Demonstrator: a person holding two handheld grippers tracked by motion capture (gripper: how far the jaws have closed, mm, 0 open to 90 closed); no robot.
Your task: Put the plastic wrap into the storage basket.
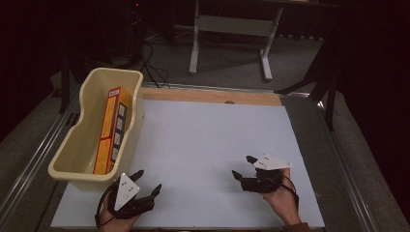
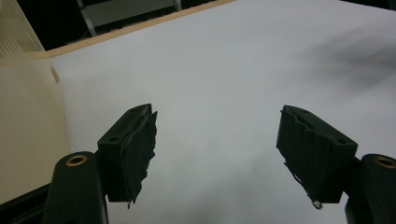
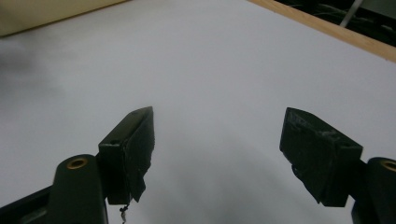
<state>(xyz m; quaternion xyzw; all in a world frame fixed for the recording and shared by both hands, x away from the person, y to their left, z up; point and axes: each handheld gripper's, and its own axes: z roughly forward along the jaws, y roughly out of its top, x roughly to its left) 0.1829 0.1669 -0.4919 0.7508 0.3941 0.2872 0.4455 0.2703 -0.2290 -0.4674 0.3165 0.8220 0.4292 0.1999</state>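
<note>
High view: the left gripper (image 1: 147, 185) rests on the white table (image 1: 212, 140) at about 7 o'clock, jaws spread and empty. The right gripper (image 1: 244, 166) sits at about 5 o'clock, also spread and holding nothing. The nearest thing to either is the orange box (image 1: 112, 128), which lies on its long edge inside the cream tub (image 1: 87, 96) at 9 to 10 o'clock, leaning against the tub's right wall. The left gripper is just beside the tub's near corner. If the box has to come out, I judge the main risk is the tub itself: its tall wall stands between the gripper and the box, so a low reach could shove or tip the tub off the table's left edge. A pinch on the box's thin top edge could also slip. The box's print is too small to read, and its lower part is hidden by the tub wall.

Left gripper view: both jaws stand wide apart over bare table, with frayed tape on the pads (image 2: 140, 144); loose tape could weaken a hold. The tub (image 2: 28, 116) shows at 9 o'clock, cut off by the frame.

Right gripper view: jaws released, well apart over the table (image 3: 210, 70). A cream strip at 11 o'clock is likely the tub, but too little shows to be sure.
</note>
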